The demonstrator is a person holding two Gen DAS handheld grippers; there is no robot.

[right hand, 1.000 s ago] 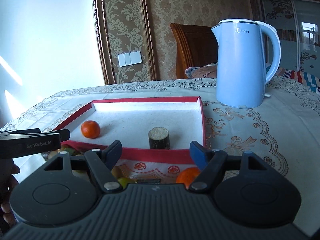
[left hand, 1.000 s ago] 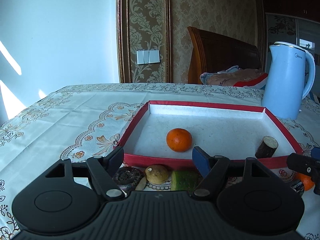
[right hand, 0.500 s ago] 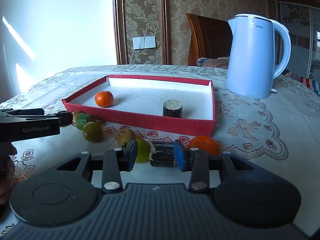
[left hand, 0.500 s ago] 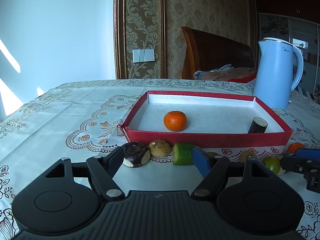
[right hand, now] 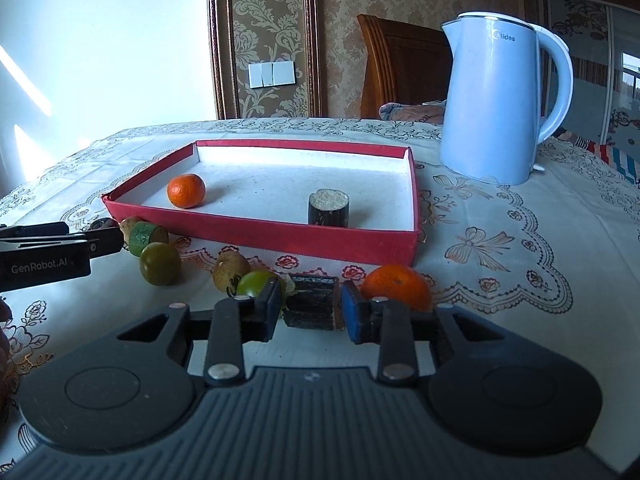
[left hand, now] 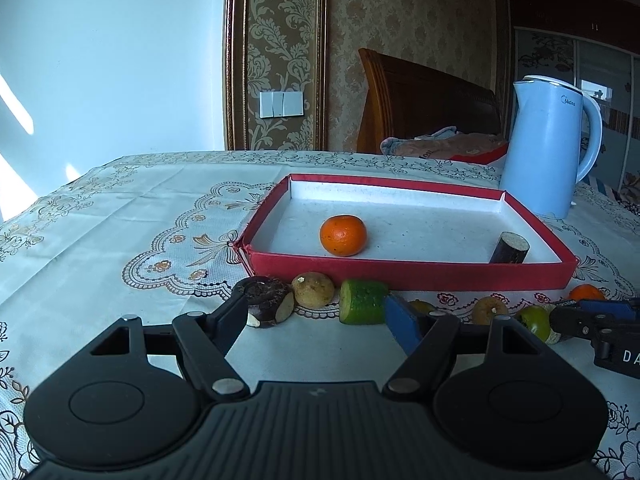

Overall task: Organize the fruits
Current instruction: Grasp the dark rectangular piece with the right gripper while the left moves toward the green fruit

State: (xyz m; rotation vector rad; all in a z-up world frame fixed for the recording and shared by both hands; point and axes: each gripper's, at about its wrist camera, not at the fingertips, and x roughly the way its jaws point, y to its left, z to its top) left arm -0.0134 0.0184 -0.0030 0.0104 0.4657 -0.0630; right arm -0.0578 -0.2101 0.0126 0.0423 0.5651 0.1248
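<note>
red tray (right hand: 256, 227) floor mostly bare between tangerine (right hand: 186, 190) and dark cane stub (right hand: 328, 208), fruit row (left hand: 362, 301) crowding its near wall, kettle (right hand: 494, 100) blocking far right, tablecloth (left hand: 120, 224) free at left

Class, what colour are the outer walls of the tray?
Red, clearest on the tray in the right wrist view.

Left tongs (left hand: 320, 312) hang spread wide over the desk (left hand: 100, 240), with an orange (left hand: 343, 235) and dark log chunk (left hand: 509, 247) in the red tray (left hand: 400, 274).
</note>
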